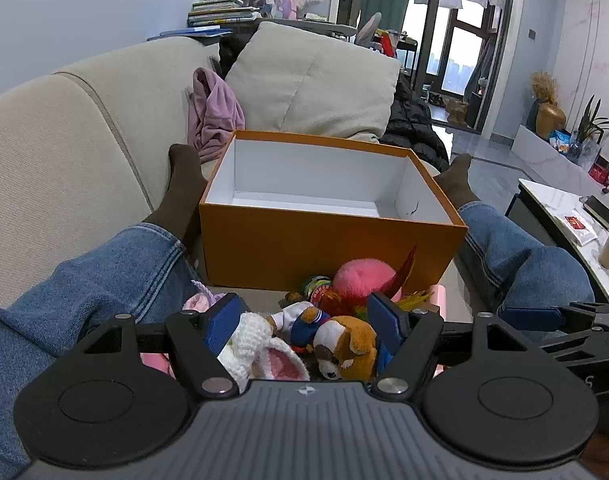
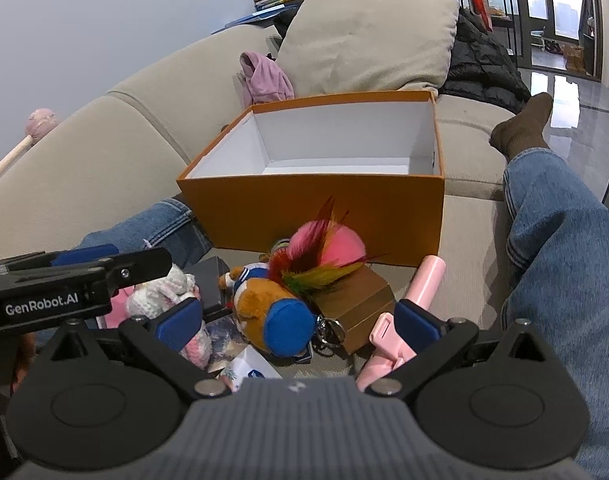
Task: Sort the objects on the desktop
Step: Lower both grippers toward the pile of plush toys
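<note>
An empty orange box [image 1: 328, 244] with a white inside stands on the sofa between a person's legs. A heap of toys lies in front of it: a brown plush dog [image 1: 350, 346] in blue, a white crocheted bunny [image 1: 252, 340], a pink ball [image 1: 364, 274] and a feather toy [image 1: 336, 304]. My left gripper [image 1: 306, 320] hovers open over the heap, its pads clear of the toys. My right gripper [image 2: 298, 322] is open too, above the plush dog [image 2: 272, 312], with a pink handle [image 2: 422, 284] by its right finger. The box [image 2: 316, 208] lies beyond.
A brown carton [image 2: 356, 300] and small packets lie in the heap. Jeans-clad legs [image 1: 516, 256] flank the box. A beige cushion [image 1: 316, 80], a pink garment [image 1: 212, 112] and a black jacket [image 2: 480, 64] lie behind. A low table [image 1: 576, 216] stands at the right.
</note>
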### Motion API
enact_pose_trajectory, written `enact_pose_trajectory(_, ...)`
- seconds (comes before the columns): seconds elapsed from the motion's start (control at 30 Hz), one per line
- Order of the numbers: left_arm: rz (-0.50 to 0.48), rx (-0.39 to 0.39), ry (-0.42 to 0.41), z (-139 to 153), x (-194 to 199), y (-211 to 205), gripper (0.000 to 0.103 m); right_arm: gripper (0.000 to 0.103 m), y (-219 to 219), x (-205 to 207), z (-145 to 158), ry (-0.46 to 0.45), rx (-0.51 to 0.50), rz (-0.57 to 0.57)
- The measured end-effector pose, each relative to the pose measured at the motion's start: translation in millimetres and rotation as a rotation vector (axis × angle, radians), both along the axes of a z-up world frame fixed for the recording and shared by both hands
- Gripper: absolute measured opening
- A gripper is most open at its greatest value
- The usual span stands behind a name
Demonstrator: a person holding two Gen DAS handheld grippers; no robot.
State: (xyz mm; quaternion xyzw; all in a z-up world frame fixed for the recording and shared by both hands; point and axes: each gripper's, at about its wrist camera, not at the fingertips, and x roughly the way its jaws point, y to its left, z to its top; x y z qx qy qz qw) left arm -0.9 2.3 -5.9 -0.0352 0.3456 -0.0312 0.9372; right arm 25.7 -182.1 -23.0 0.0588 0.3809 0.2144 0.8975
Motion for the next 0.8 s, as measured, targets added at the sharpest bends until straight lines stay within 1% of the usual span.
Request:
enact_pose_trajectory(0.23, -0.014, -0.004, 0.012, -3.2, 1.4, 0.5, 0.082, 0.102, -1.3, 0.6, -1.5, 0.008, -0.001, -0.004)
enact_pose_trajectory(0.4, -0.028, -0.069, 0.002, -2.6, 0.1, 9.7, 0.080, 0.102, -1.2, 1.3, -2.0, 0.006, -0.001, -0.001)
enact_pose_trajectory(0.43, -0.025, -0.070, 0.002, -1.7, 0.2, 11.3, 0.080, 0.102, -1.4, 2.1, -1.9, 0.005, -0.004, -0.002)
enact_pose_trajectory(0.57, 0.003, -0.020, 0.011, 3.2, -1.0, 21.9, 0.080, 0.100, -2.3, 5.3, -1.3, -0.004, -0.009, 0.001)
enact_pose_trajectory(0.63, 0.006, -0.009, 0.025, 6.0, -1.7, 28.8, 0.078, 0.095, -1.3, 8.5, -1.5, -0.004, -0.012, 0.015)
enact_pose_trajectory(0.73, 0.028, 0.027, 0.059, 8.5, -2.7, 38.3, 0.068, 0.082, 6.1, 16.8, -4.4, 0.017, -0.029, 0.058)
enact_pose_trajectory(0.77, 0.038, 0.041, 0.074, 8.4, -2.8, 41.8, 0.062, 0.072, 9.6, 18.9, -6.0, 0.030, -0.029, 0.081)
enact_pose_trajectory(0.8, 0.047, 0.050, 0.087, 8.0, -2.9, 44.7, 0.059, 0.066, 13.6, 21.3, -7.8, 0.045, -0.025, 0.109)
